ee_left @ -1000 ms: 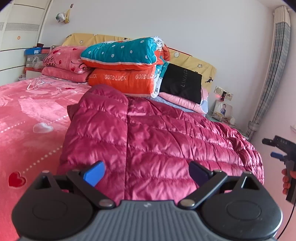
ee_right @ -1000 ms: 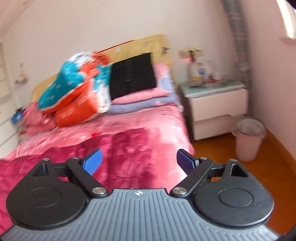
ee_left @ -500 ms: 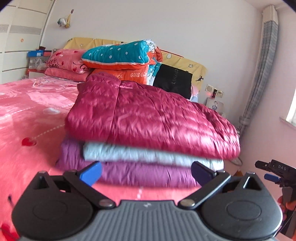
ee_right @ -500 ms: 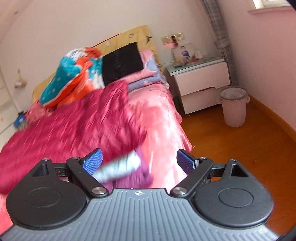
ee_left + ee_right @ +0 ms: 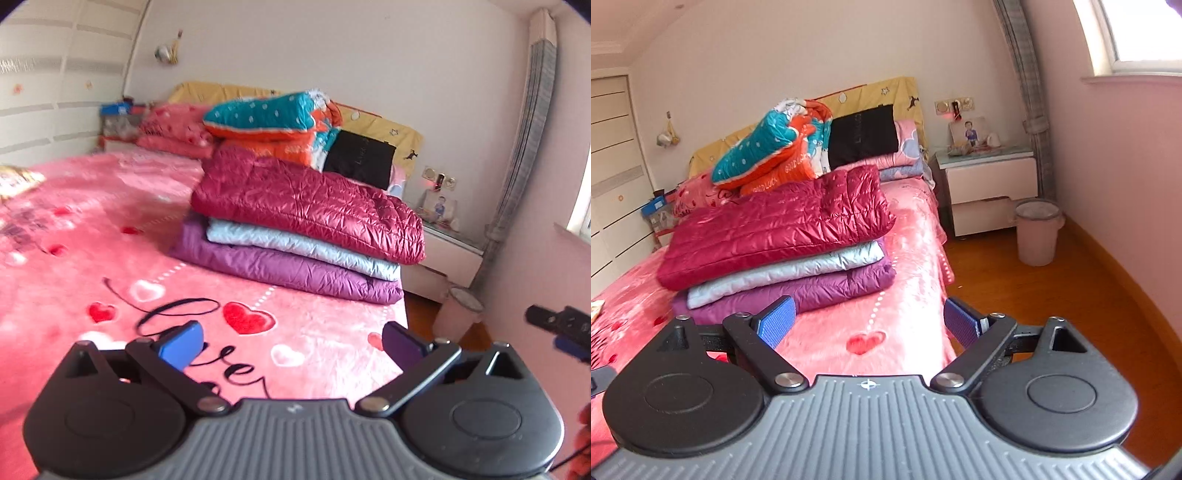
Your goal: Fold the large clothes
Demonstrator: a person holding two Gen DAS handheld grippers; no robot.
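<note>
A folded crimson quilted jacket [image 5: 306,203] [image 5: 783,225] lies on top of a stack, over a folded pale blue garment [image 5: 295,245] [image 5: 783,271] and a folded purple one [image 5: 284,267] [image 5: 827,286]. The stack rests on the pink bed [image 5: 92,258] [image 5: 894,332] near its right edge. My left gripper [image 5: 291,345] is open and empty, held back from the stack above the bedspread. My right gripper [image 5: 868,325] is open too, empty, short of the stack's near corner. The right gripper's tip [image 5: 561,326] shows at the left wrist view's right edge.
Folded quilts [image 5: 273,122] [image 5: 775,155] and pillows are piled at the yellow headboard [image 5: 871,96]. A white nightstand [image 5: 990,184] and a pink bin [image 5: 1036,232] stand right of the bed on the wooden floor [image 5: 1071,314]. A wardrobe [image 5: 44,92] is at left.
Both grippers have drawn back from the crimson jacket, so the whole stack of three folded garments now shows farther off. Both stayed open.
</note>
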